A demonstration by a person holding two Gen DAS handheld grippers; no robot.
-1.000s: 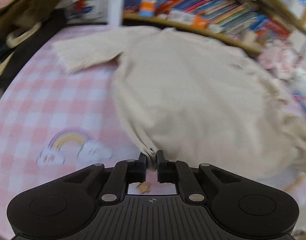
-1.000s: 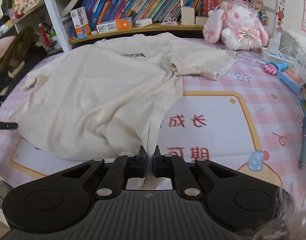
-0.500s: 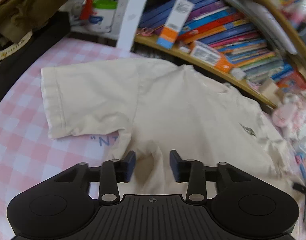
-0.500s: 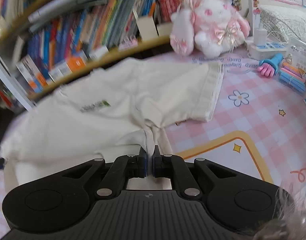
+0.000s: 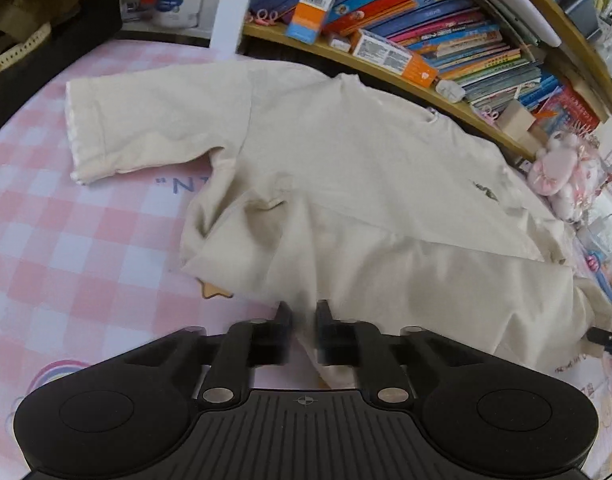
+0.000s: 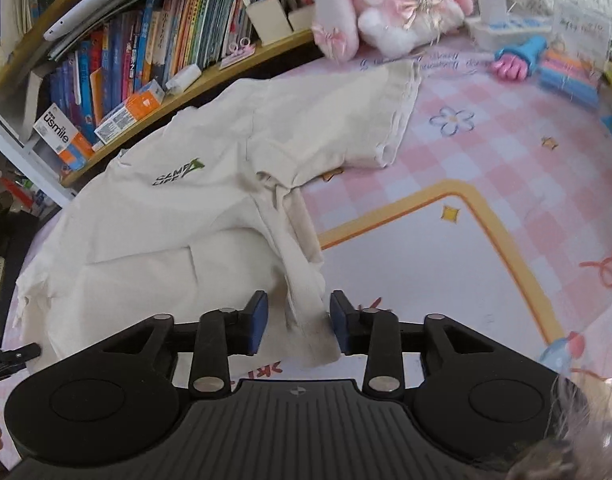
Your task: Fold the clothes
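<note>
So the hem has just been let go: a second ago both grippers were clamped on the bottom edge of the cream t-shirt (image 5: 345,168), and half a second ago the right one was still pinched shut. Now the right gripper (image 6: 298,316) is spread wide with a twisted bit of hem lying loose between its fingers (image 6: 257,316), and the left gripper (image 5: 304,320) is parted too, nothing gripped, cloth just under the tips.

What that means for the fold: the lower half looks to have been carried up over the chest and dropped, so the first bottom-to-top fold can be counted as roughly laid. It's a bit lumpy near the armpits, and both sleeves (image 6: 369,120) are still stuck out to the sides, so those are probably next.

The shirt is spread on a worktop (image 5: 58,240) covered by a pink checked mat with cartoon prints. A bookshelf (image 6: 146,60) crammed with books is seen behind, plus a pink plush bunny (image 6: 385,4) and some stationery off to the right.
</note>
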